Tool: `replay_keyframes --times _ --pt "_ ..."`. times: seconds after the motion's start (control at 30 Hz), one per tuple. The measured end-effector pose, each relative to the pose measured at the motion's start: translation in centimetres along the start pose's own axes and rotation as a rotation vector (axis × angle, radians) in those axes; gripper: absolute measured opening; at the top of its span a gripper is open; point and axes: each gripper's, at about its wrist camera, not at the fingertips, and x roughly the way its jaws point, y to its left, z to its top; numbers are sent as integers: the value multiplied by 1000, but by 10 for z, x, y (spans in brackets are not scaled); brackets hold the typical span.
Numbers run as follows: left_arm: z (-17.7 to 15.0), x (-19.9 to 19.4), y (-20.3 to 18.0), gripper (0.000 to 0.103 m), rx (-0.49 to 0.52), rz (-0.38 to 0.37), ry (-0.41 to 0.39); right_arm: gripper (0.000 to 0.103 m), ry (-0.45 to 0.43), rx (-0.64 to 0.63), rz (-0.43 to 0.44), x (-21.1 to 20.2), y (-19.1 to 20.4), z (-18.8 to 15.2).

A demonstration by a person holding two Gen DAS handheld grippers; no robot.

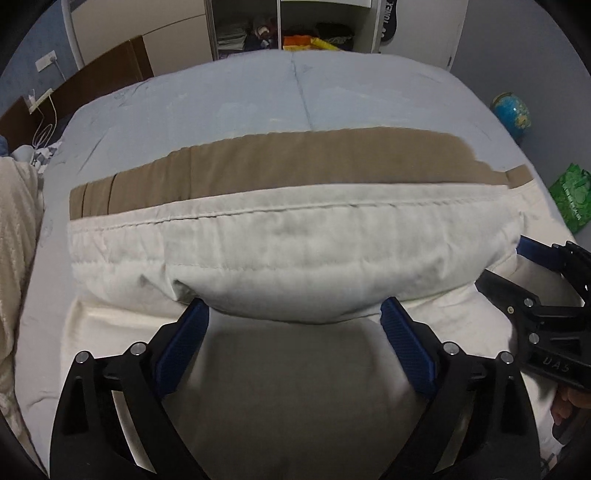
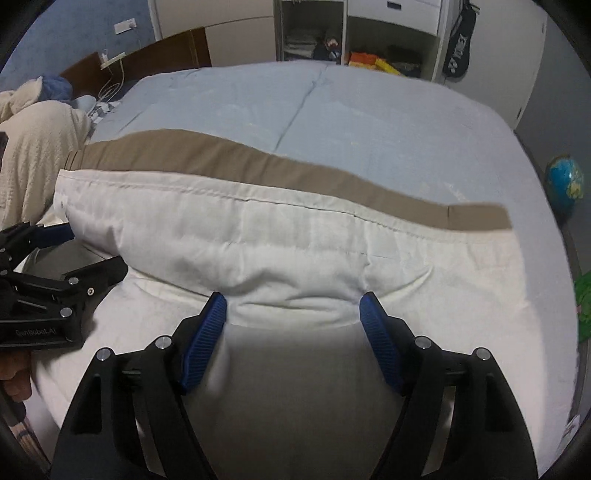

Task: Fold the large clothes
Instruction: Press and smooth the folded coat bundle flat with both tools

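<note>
A large cream-white cloth (image 1: 295,254) lies across a light blue bed (image 1: 258,96), over a tan garment (image 1: 280,162) whose far strip shows beyond it. It also shows in the right wrist view (image 2: 280,240), with the tan garment (image 2: 280,166) behind. My left gripper (image 1: 294,310) has its blue fingers (image 1: 184,343) spread wide, with a raised fold of the white cloth bulging between the tips. My right gripper (image 2: 294,304) stands the same way, its fingers (image 2: 380,339) wide apart around a bunched fold. Each gripper shows at the other view's edge.
A beige blanket (image 2: 33,147) is heaped at the bed's left. A dark headboard (image 1: 92,81) with a charger cable stands far left. Open shelves (image 1: 295,33) are behind the bed. A globe (image 1: 511,110) and a green bag (image 1: 570,195) sit on the floor at right.
</note>
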Motion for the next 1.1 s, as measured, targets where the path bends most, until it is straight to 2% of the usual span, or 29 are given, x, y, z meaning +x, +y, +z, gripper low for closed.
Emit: replay_keyframes --times 0.27,0.4,0.5,0.6,0.7,0.73,0.83,1.0,1.1 --pt "-9 10 1 93 -2 14 -4 72 -6 -12 -22 22 6 -8" --pt "1 7 0 93 -10 -15 5 72 5 -9 -11 14 6 -8" --pt "-2 -16 15 89 -29 -86 -32 71 -49 -5 2 -9 2 -7" --pt "-13 -43 33 89 -22 -111 -107 71 -121 16 3 -39 -12 -16" --pt "-30 -65 54 88 -14 -97 -170 71 -152 61 -15 -59 -33 -29" --pt "-37 -71 66 88 -24 -61 -179 71 -152 88 -22 -65 -43 -36" --pt "-55 -74 101 86 -95 -27 -159 71 -131 150 -64 -72 -74 -56" --pt "-89 -55 149 85 -210 34 -59 71 -88 214 -93 -68 -105 -84" --pt "-103 -47 168 85 -298 -13 -24 71 -67 231 -95 -64 -109 -90"
